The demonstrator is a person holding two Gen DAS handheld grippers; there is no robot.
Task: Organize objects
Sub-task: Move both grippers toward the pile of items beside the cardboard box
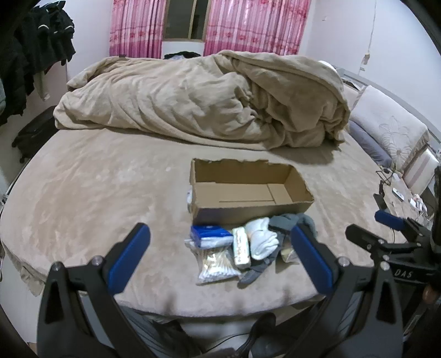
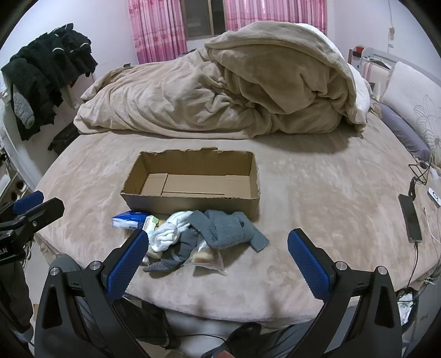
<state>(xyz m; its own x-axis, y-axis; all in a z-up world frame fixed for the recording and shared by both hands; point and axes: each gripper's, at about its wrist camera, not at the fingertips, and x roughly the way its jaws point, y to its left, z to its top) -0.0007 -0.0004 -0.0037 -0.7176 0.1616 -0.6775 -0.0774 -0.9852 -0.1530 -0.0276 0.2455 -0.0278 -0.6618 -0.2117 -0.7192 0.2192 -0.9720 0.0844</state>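
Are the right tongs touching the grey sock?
Apart. The right wrist view shows the right tongs open with bare bedspread between the right pad and the grey sock.

Bedroom, pale white walls [image 2: 110,33]. Round bed with beige plush cover [image 2: 317,192] fills the view. Crumpled beige duvet [image 2: 220,91] is heaped at its far side. Pink striped floral curtains [image 1: 248,30] flank a small dark window [image 1: 183,19]. Black clothes pile [image 2: 46,74] hangs at left. White embroidered padded headboard [image 1: 391,129] sits at right. Dim, even indoor light.
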